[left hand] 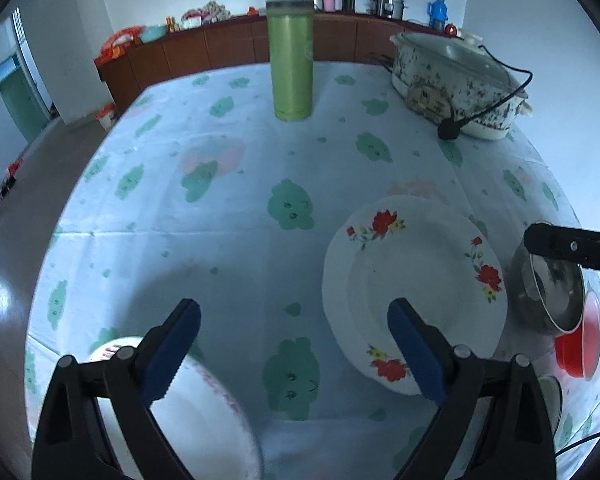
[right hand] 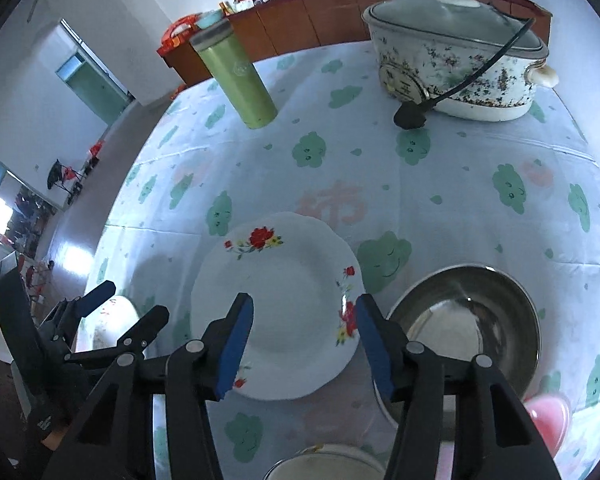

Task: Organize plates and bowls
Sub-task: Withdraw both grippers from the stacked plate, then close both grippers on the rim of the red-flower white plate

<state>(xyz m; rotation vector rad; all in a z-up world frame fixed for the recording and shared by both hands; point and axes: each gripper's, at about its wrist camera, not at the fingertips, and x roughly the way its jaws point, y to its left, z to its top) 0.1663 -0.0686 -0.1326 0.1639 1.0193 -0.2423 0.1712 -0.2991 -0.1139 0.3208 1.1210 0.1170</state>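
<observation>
The left hand-held gripper (left hand: 294,350) hangs above the desk (left hand: 220,220) with its blue-padded jaws spread wide and nothing between them, only the cloth with its green cloud print below. Under its left finger lies a white plate with red lettering on the rim (left hand: 204,408), at the near left corner of the desk. The flowered plate (left hand: 412,280), white with red blossoms round a scalloped edge, lies flat just right of the centre; the right finger of that gripper overlaps its near edge in the view, and whether it touches cannot be told. The right hand-held gripper (right hand: 304,340) hovers over the same flowered plate (right hand: 284,292), its jaws partly apart and empty, one pad over the plate's near left rim and the other over its right rim. Just right of the plate sits a steel bowl (right hand: 476,320), resting on a red-rimmed bowl (left hand: 580,344) that shows beneath it in the left wrist view. The rim of another pale bowl (right hand: 324,460) peeks in at the near edge. Further back stand a green tumbler (left hand: 292,68), upright, and a flower-patterned electric cooker (right hand: 460,64) with a glass lid, its black cord and plug (right hand: 410,118) lying on the cloth.
</observation>
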